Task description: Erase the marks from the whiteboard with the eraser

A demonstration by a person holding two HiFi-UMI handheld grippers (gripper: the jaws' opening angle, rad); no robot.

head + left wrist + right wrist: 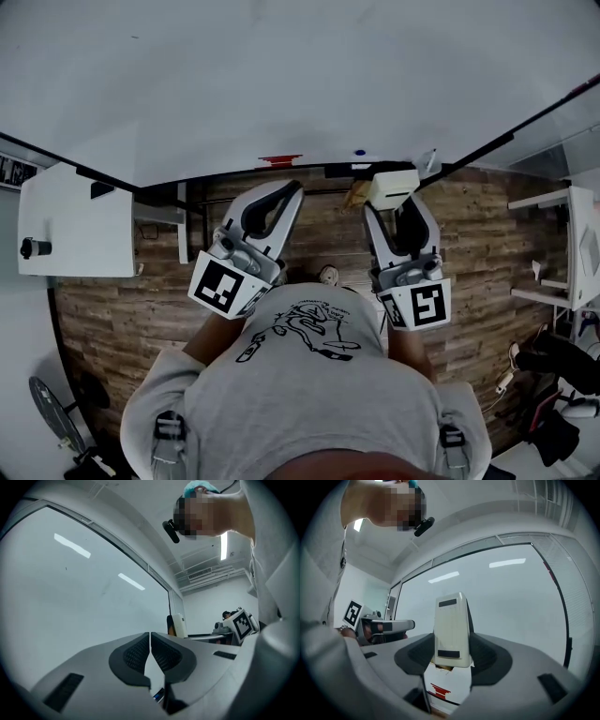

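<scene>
Right tongs [451, 649] are clamped on the eraser [451, 629], gripping its lower part so that most of the cream body stands up past the tips. Left tongs [150, 648] are pressed together with nothing between them, held up beside the other pair, close to the person's chest.

The eraser is a pale plastic block with two dark slots on the side that faces the camera. A brownish, ragged edge shows at its bottom end, possibly worn felt, though the view is too poor to be sure.

Beyond it, the whiteboard [511, 606] fills the view, glossy and almost bare. What needs wiping appears to be a few short red marks [439, 689] low on the board, just above the dark frame [568, 644] along its lower edge. From the head view a small blue dot [359, 152] also sits near that edge.

The main risk is the grip. With so much of the block standing free, pressing it against the board could lever it sideways and twist it out of the tongs. The marks also lie so near the frame that a downward stroke could catch the edge and knock the eraser loose. If the plastic side meets the board instead of the felt, nothing would wipe off.
</scene>
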